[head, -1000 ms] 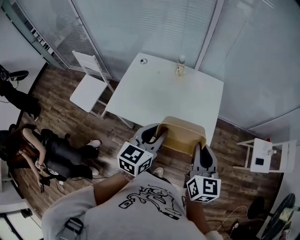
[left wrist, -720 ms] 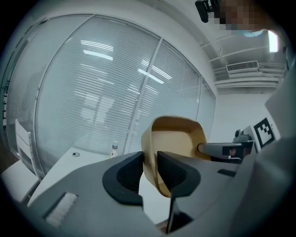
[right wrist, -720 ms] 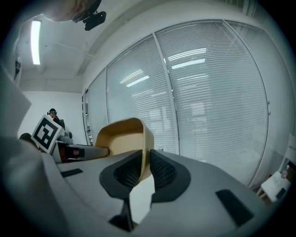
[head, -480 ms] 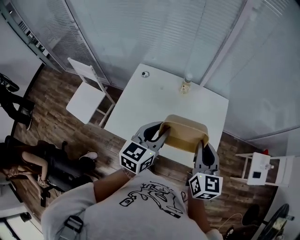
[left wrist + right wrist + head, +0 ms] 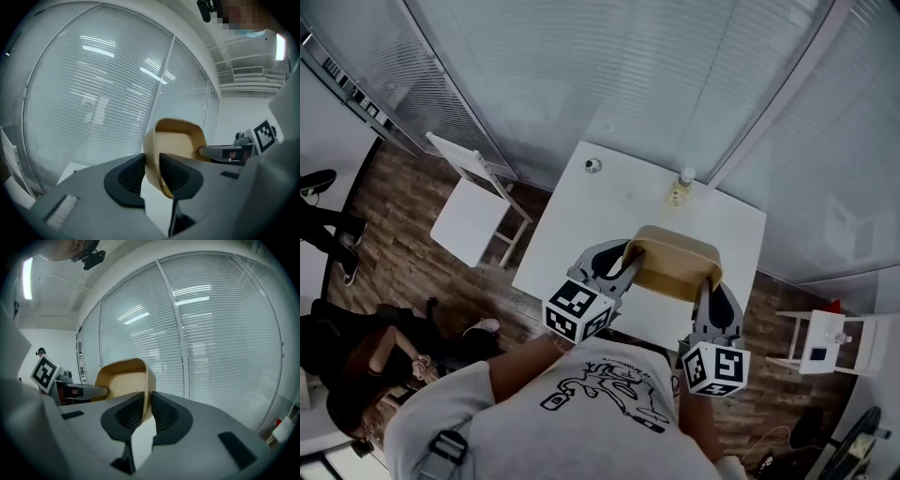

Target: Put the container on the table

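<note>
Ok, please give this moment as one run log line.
phase: carry | container: above table, not set down | left gripper: shut on container | right gripper: shut on container

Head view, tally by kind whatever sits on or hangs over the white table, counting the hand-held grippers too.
Tan container: 1
Bottle: 1
Small round object: 1
Hand-held grippers: 2, the left hand-held gripper and the right hand-held gripper, each clamped on a container wall
Total: 5
</note>
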The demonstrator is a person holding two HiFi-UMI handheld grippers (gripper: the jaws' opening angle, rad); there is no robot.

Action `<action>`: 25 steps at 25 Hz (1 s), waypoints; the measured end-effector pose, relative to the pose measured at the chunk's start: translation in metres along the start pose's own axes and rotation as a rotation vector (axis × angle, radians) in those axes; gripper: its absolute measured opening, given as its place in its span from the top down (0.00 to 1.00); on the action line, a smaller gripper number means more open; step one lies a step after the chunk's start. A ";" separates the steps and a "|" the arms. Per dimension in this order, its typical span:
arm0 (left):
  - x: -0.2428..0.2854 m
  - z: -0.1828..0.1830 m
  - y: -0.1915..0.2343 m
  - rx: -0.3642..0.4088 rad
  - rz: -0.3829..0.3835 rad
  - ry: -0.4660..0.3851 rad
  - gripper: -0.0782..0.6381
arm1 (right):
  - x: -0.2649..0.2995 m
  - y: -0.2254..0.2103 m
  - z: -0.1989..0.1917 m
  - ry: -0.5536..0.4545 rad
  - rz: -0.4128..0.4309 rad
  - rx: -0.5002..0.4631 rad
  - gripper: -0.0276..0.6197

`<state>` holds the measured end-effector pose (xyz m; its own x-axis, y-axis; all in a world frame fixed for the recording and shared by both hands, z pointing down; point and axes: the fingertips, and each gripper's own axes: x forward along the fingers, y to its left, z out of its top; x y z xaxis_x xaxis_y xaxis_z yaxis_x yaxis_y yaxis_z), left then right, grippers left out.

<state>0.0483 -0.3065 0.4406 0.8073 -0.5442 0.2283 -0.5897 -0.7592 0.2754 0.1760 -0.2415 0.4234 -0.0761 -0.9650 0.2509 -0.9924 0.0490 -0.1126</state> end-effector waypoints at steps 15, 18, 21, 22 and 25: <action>0.016 -0.039 0.019 -0.063 0.018 0.090 0.78 | 0.023 -0.011 -0.046 0.126 0.000 0.063 0.93; 0.028 -0.070 0.025 -0.091 0.009 0.157 0.78 | 0.032 -0.021 -0.078 0.193 -0.009 0.094 0.93; 0.041 -0.104 0.034 -0.112 0.016 0.228 0.78 | 0.043 -0.029 -0.114 0.269 -0.021 0.110 0.93; 0.046 -0.115 0.037 -0.127 0.019 0.252 0.78 | 0.047 -0.031 -0.125 0.295 -0.026 0.116 0.93; 0.059 -0.151 0.047 -0.232 0.014 0.326 0.78 | 0.058 -0.041 -0.161 0.373 -0.037 0.163 0.93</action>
<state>0.0649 -0.3209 0.6079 0.7712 -0.3843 0.5076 -0.6207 -0.6312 0.4652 0.1967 -0.2580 0.5969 -0.1003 -0.8040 0.5861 -0.9691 -0.0543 -0.2405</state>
